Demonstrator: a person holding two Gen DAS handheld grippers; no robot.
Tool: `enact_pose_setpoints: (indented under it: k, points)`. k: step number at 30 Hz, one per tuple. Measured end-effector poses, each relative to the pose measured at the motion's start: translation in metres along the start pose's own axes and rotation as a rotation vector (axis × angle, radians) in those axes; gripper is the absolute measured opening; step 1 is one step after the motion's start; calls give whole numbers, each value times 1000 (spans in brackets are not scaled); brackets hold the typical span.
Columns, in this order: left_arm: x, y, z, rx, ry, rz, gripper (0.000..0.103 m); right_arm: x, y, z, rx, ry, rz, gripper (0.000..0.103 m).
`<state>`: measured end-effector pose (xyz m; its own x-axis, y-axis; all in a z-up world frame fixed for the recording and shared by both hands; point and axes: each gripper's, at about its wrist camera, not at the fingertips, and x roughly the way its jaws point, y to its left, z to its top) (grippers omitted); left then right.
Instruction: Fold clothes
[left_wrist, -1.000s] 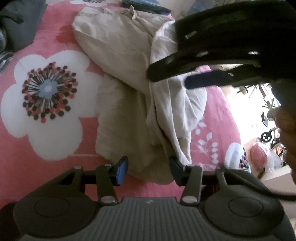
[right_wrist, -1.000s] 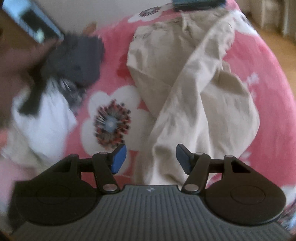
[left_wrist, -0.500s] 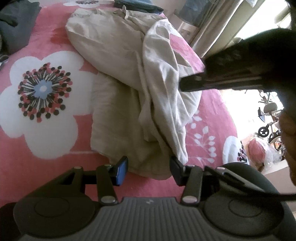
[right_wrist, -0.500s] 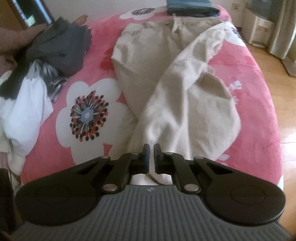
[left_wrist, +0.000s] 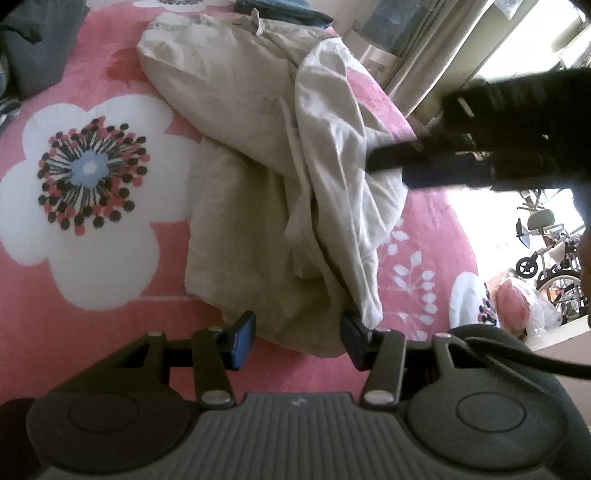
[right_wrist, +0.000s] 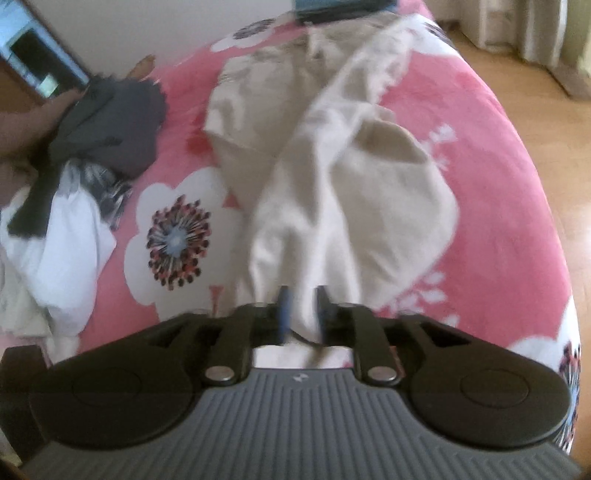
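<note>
Reopened from fully pinched: right gripper, jaws parting with beige trousers cloth between. No readable writing anywhere. Farther left, left gripper parted as before, empty, over trouser hem on pink floral bedspread.

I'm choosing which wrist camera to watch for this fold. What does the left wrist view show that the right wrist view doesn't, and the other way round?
Only the left wrist view: the right gripper from outside, reaching over the beige trousers, plus a bright window and wheeled frames beyond the bed.

Only the right wrist view: a pile of grey and white clothes with a hand on it, wooden floor, and beige cloth between the right gripper's opening jaws.

Both: the trousers, the pink flowered bedcover, and the folded dark-blue garment.
</note>
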<state>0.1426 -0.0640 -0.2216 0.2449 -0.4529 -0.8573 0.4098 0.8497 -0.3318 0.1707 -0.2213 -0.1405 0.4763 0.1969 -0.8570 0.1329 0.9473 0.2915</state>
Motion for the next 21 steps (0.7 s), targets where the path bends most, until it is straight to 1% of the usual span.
enact_pose_setpoints:
  k: [1, 3, 6, 8, 9, 10, 13, 15, 16, 19, 21]
  points:
    - [1, 0, -1, 2, 2, 1, 51, 2, 8, 2, -31, -6, -5, 51]
    - [3, 0, -2, 6, 7, 0, 51, 10, 24, 7, -89, -18, -11, 53]
    - [6, 0, -3, 7, 17, -2, 51, 30, 39, 15, -151, 5, -38, 53]
    - [7, 0, -3, 8, 21, -5, 51, 42, 42, 17, -169, 22, -71, 48]
    - [7, 1, -3, 8, 21, -6, 51, 46, 41, 17, -165, 26, -83, 33]
    - [7, 1, -3, 8, 22, -7, 51, 47, 36, 16, -144, 27, -81, 17]
    - [5, 5, -3, -1, 24, -10, 52, 38, 16, 11, -43, 6, -40, 8]
    - [-1, 8, -3, 4, 3, -30, 53, 30, 2, 5, 26, -10, -17, 7]
    - [-4, 10, -3, 6, -16, -36, 54, 26, -7, 3, 73, -21, 16, 7]
    - [-16, 14, 1, -20, -74, -77, 57, 16, -36, -2, 241, -52, 161, 7]
    - [-22, 18, 6, -57, -108, -116, 58, 14, -54, -6, 328, -53, 194, 7]
